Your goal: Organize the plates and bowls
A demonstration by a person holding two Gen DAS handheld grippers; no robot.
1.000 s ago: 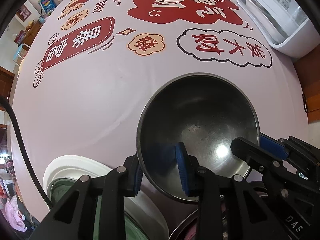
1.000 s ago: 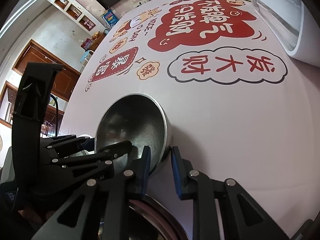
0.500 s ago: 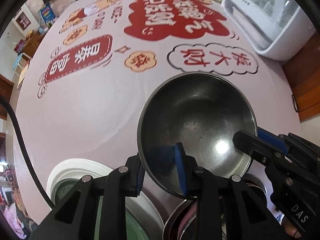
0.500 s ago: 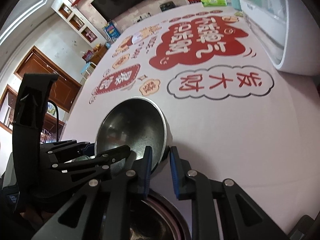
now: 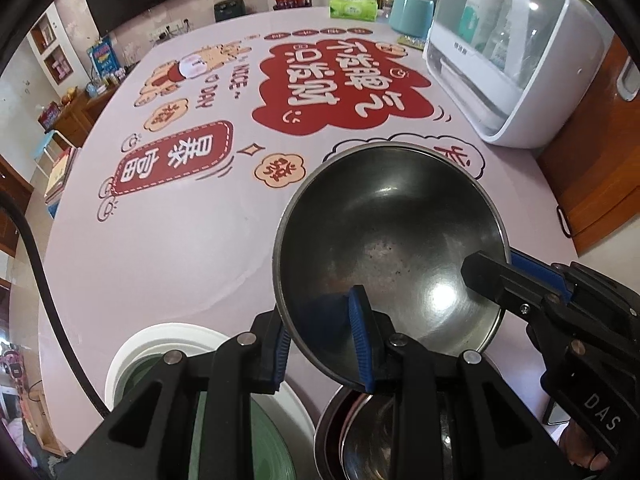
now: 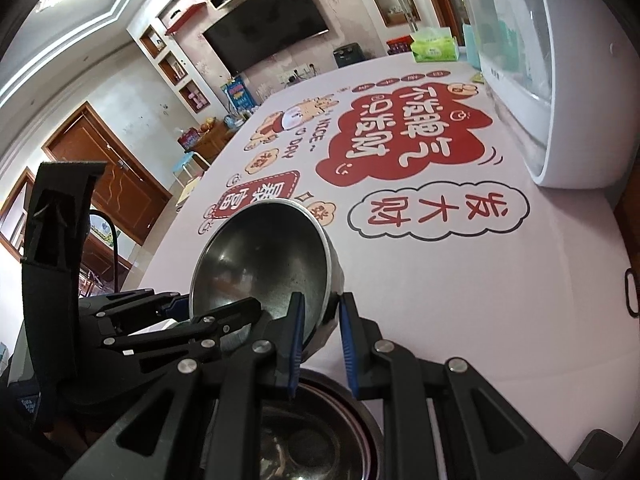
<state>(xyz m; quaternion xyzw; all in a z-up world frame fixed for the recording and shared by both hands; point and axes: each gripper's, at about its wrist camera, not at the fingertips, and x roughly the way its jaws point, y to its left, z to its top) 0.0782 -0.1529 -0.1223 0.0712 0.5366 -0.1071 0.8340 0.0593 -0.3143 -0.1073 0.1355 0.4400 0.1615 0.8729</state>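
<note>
A steel bowl (image 5: 392, 240) is held tilted in the air above the table by both grippers. My left gripper (image 5: 320, 340) is shut on its near rim, one pad inside and one outside. My right gripper (image 6: 320, 336) is shut on the rim at the bowl's right side; it shows in the left wrist view (image 5: 516, 280). The bowl also shows in the right wrist view (image 6: 264, 260). Below it sits a second steel bowl (image 5: 368, 436) with a dark red rim, also seen in the right wrist view (image 6: 312, 436). A white plate stack with a green plate (image 5: 160, 344) lies at lower left.
The round table has a pink printed cloth (image 5: 160, 240). A white lidded dish cabinet (image 5: 516, 60) stands at the far right edge. A tissue box (image 5: 354, 8) and a teal container (image 5: 412, 16) stand at the far side.
Both grippers have lifted the steel bowl higher off the table and tilted it; the views now take in more of the room. The grips have not changed.
</note>
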